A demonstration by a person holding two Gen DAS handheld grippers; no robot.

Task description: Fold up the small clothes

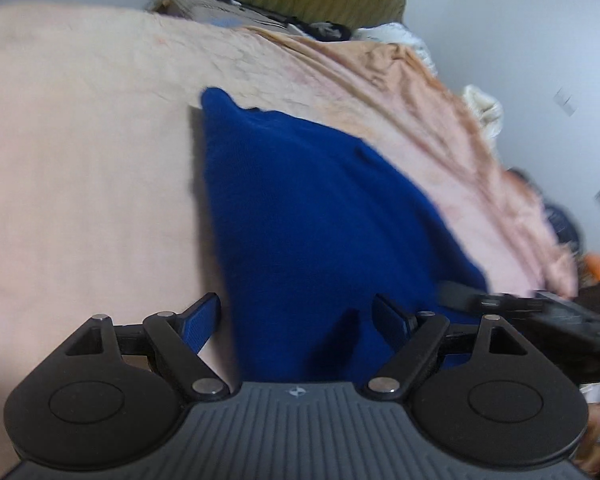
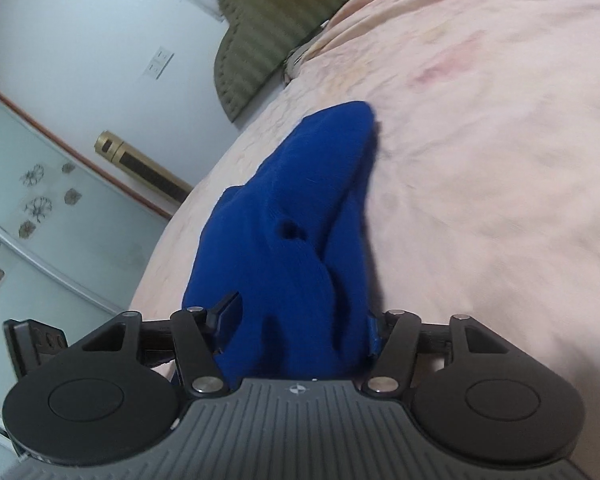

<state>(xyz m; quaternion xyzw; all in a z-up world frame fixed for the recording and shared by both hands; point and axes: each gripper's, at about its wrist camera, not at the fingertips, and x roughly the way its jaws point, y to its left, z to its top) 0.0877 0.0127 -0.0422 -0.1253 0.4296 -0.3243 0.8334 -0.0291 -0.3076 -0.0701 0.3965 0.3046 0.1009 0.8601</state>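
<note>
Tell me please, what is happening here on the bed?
A person is folding a small blue garment on a pink bedsheet with two handheld grippers. The left gripper is open over the near edge of the cloth. The right gripper has bunched cloth between its fingers, apparently gripping it.

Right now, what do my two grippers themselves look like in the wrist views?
Both match. The left gripper and right gripper each have a grey ribbed centre plate with a small round emblem, two black rounded housings, black linkage arms with silver pivot pins, and blue textured pads on the fingers. No cables, sleeves or hands show in either view.
</note>
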